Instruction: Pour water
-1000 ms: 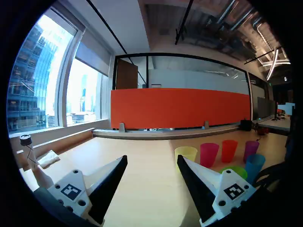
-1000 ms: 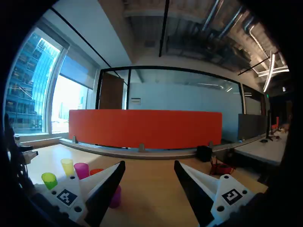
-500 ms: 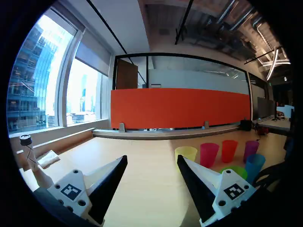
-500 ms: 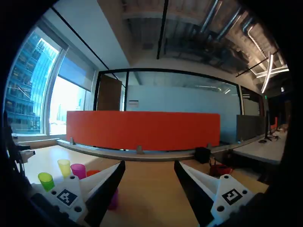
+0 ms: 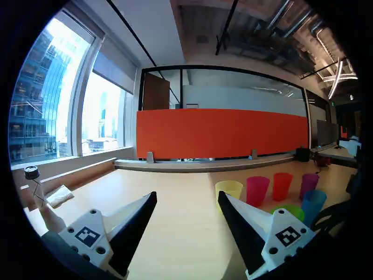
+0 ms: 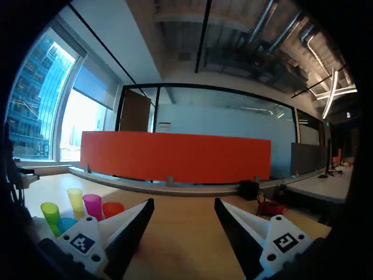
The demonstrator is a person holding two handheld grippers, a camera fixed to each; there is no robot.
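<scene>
Wooden tabletop (image 5: pixel 186 233), orange partition (image 5: pixel 219 133) far; left gripper view shows a purple cup (image 5: pixel 309 184), right gripper view a black bag (image 6: pixel 248 189); left gripper (image 5: pixel 187 193) and right gripper (image 6: pixel 183 200) jaws spread.

Ahead of my left tongs (image 5: pixel 186 196) the bench (image 5: pixel 182 233) lies bare right up to the orange divider (image 5: pixel 219 133), so I have room straight on. On the right side the cups (image 5: pixel 257 189) crowd close behind the right finger; a cloth (image 5: pixel 59 196) lies far left. Before my right tongs (image 6: pixel 183 201) the wood is bare too, the cups bunched at left, a black bag (image 6: pixel 249 189) far right.
</scene>
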